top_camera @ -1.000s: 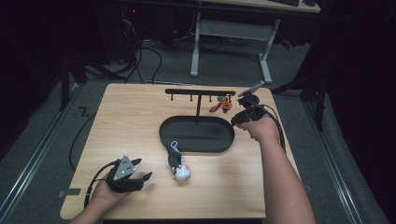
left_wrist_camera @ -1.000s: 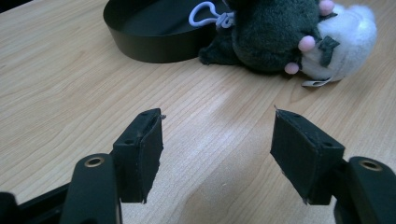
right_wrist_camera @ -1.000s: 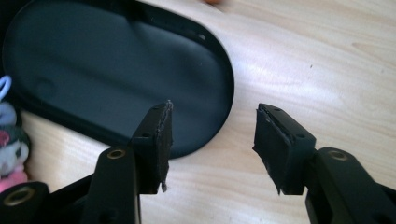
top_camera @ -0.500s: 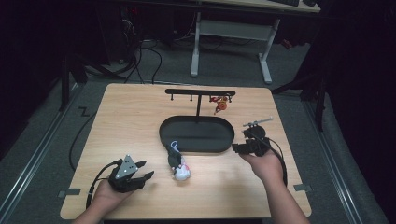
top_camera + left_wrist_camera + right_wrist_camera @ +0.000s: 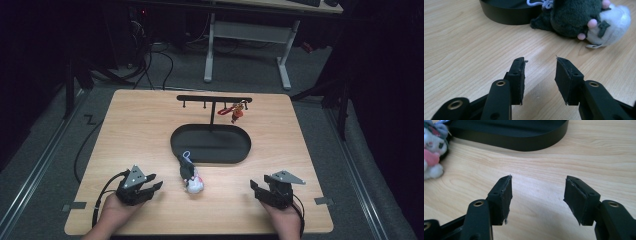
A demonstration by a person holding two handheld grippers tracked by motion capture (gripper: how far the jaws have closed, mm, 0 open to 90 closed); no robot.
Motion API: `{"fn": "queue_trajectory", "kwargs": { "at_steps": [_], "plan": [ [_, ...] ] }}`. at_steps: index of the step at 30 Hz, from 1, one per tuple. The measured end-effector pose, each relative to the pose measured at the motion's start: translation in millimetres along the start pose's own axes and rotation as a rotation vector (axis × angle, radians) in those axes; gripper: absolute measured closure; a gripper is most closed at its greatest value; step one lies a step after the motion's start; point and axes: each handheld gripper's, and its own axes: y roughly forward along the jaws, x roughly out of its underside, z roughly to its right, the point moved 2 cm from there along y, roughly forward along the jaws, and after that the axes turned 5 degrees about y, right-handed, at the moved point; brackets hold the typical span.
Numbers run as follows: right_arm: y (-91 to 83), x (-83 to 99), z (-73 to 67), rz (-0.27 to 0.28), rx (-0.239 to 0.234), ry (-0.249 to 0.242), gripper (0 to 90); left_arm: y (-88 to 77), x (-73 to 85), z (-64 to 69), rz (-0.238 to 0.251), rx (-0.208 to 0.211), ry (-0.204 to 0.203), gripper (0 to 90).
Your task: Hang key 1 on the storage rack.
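Note:
A small plush toy (image 5: 190, 178), dark grey and white with pink dots, lies on the table just in front of a black oval tray (image 5: 210, 156). A red keychain (image 5: 236, 113) hangs from the right end of a black hook rack (image 5: 214, 98) behind the tray. My left gripper (image 5: 155, 181) rests at the front left, pointing at the plush (image 5: 574, 17). Its jaws (image 5: 540, 60) have just been closing and stand open on nothing. My right gripper (image 5: 254, 190) sits at the front right, open (image 5: 539, 178) after widening slightly, nothing between its pads.
The tray's wall (image 5: 519, 141) lies ahead of the right gripper, with the plush (image 5: 432, 152) off to its left. Bare wood lies between both grippers and the toy. A desk frame (image 5: 250, 35) and cables stand on the floor beyond the table.
The right hand came down from the rack to the table's front right, leaving the red keychain hanging there. The left gripper's jaws narrowed while that hand stayed put.

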Motion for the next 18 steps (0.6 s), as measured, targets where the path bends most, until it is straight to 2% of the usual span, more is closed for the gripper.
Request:
{"fn": "queue_trajectory", "kwargs": {
  "at_steps": [2, 4, 6, 7, 8, 9, 11, 13, 16, 18],
  "plan": [
    [-3.9, 1.1, -2.3, 0.018, -0.010, -0.026, 40.5, 0.9, -2.8, -2.7, 0.009, -0.017, 0.004, 63.4],
    [-4.8, 2.0, -2.0, 0.038, 0.005, -0.039, 41.3, 2.1, -7.4, -6.8, 0.011, -0.048, 0.000, 72.8],
    [-1.3, 4.1, -1.4, 0.028, -0.017, -0.007, 41.3, 4.9, -16.3, -11.7, 0.026, -0.084, -0.026, 83.6],
    [0.6, 5.3, -2.6, 0.017, -0.027, -0.011, 41.3, 8.9, -21.0, -13.4, 0.032, -0.086, -0.042, 87.8],
    [3.0, 6.3, -4.6, 0.003, -0.028, -0.043, 41.6, 12.7, -23.8, -13.9, 0.028, -0.094, -0.047, 89.8],
    [4.0, 7.0, -6.1, -0.005, -0.026, -0.058, 41.8, 19.3, -27.6, -14.1, 0.024, -0.106, -0.053, 89.9],
    [6.0, 7.4, -7.8, -0.010, -0.031, -0.085, 41.9, 33.4, -33.8, -11.8, 0.022, -0.094, -0.082, 89.9],
    [6.1, 6.9, -8.0, -0.007, -0.042, -0.079, 41.8, 48.5, -42.0, -3.5, 0.022, -0.090, -0.073, 89.9],
    [3.9, 6.7, -6.7, -0.002, -0.051, -0.076, 42.0, 62.4, -49.4, 6.7, 0.021, -0.078, -0.070, 89.9],
    [2.3, 7.3, -5.1, -0.002, -0.053, -0.064, 42.5, 69.4, -52.2, 14.1, 0.004, -0.067, -0.068, 89.9]
  ]
}}
